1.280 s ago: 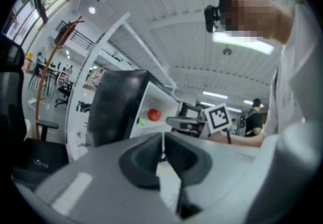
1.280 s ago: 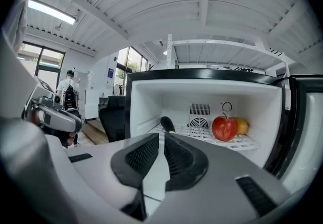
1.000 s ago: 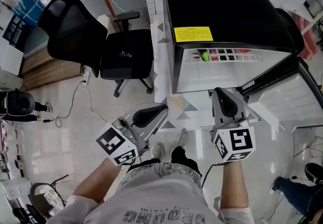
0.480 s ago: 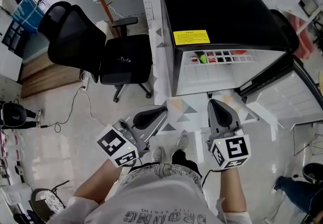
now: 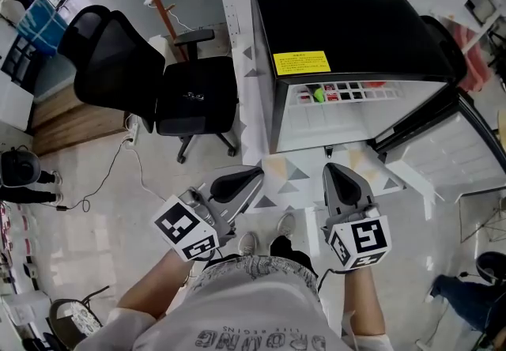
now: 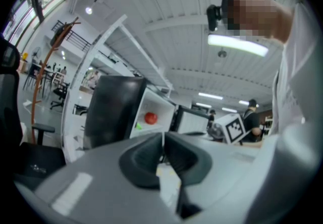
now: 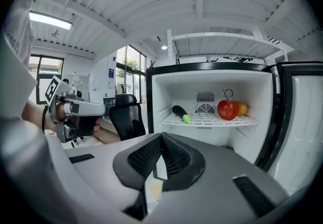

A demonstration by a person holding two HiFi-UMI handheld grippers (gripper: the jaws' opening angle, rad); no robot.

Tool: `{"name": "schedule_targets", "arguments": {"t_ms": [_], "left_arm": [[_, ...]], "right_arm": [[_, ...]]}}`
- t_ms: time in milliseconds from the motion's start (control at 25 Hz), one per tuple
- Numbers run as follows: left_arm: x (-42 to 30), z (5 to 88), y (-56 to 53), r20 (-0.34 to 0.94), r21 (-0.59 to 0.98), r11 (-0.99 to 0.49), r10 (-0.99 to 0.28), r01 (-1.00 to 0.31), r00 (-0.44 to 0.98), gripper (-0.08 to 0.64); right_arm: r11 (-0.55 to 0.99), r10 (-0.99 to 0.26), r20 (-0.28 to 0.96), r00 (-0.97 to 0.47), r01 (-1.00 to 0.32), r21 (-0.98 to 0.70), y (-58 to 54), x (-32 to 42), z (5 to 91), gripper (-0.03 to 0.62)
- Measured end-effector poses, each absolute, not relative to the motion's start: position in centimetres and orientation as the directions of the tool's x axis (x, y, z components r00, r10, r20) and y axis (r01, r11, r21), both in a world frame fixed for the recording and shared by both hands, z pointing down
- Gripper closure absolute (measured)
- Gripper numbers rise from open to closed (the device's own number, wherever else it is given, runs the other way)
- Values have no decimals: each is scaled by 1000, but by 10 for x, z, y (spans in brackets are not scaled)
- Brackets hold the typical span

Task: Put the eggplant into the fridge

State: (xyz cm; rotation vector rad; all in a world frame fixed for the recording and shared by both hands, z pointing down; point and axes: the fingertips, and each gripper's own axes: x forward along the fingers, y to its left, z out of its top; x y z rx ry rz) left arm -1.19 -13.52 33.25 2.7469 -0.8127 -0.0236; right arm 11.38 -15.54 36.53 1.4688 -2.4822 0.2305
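The eggplant [image 7: 179,113], dark with a green stem, lies on the wire shelf [image 7: 212,121] at the left inside the open black fridge [image 5: 348,17]. From above only its green end [image 5: 319,93] shows on that shelf. A red apple [image 7: 227,109] and a yellow fruit [image 7: 243,108] sit on the same shelf to its right. My right gripper [image 5: 328,169] [image 7: 161,136] is shut and empty, a short way in front of the fridge opening. My left gripper [image 5: 254,173] [image 6: 162,135] is also shut with nothing in it, left of the right one, aimed past the fridge's left side.
The fridge door [image 5: 443,144] stands swung open to the right. The fridge rests on a white top with grey triangles [image 5: 277,175]. A black office chair [image 5: 158,73] stands to the left, with a wooden coat stand [image 5: 158,1] and a floor cable [image 5: 118,160] beyond.
My right gripper has drawn back a little from the fridge toward my body. The left gripper has stayed where it was. The eggplant has not moved.
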Motion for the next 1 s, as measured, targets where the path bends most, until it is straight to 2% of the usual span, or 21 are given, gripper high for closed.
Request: {"name": "schedule_targets", "arguments": {"t_ms": [1000], "left_arm": [[-8, 334, -144, 60, 274, -812, -521, -515, 852, 545]], "right_arm": [[491, -825, 331, -457, -871, 23, -163, 110, 371, 589]]}}
